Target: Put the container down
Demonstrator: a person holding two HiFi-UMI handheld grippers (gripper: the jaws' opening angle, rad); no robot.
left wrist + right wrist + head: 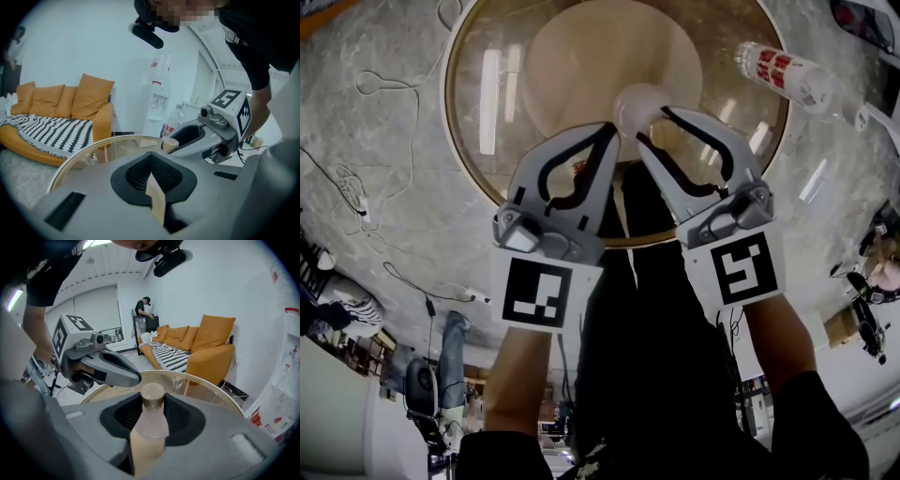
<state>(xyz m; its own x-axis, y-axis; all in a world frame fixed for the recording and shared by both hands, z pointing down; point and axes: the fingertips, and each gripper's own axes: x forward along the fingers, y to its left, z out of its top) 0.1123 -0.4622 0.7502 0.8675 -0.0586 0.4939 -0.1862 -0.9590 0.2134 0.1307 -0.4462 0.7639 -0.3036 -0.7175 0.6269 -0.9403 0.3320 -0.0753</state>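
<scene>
Round glass table [478, 141] on marble-look floor [394, 216]. Right gripper [649, 127] clamped on small capped bottle [151, 420], upright, held over the table's near edge. Left gripper [605, 136] just beside it, jaws closed together.

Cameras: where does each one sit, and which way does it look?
Head view: on person's head, looking down at glass table, both forearms, left gripper, right gripper.
Left gripper view: on left gripper, along jaws shut on tan strip; shows right forearm.
Right gripper view: on right gripper, along jaws holding bottle; shows left forearm.
Both gripper views share the orange sofa.
</scene>
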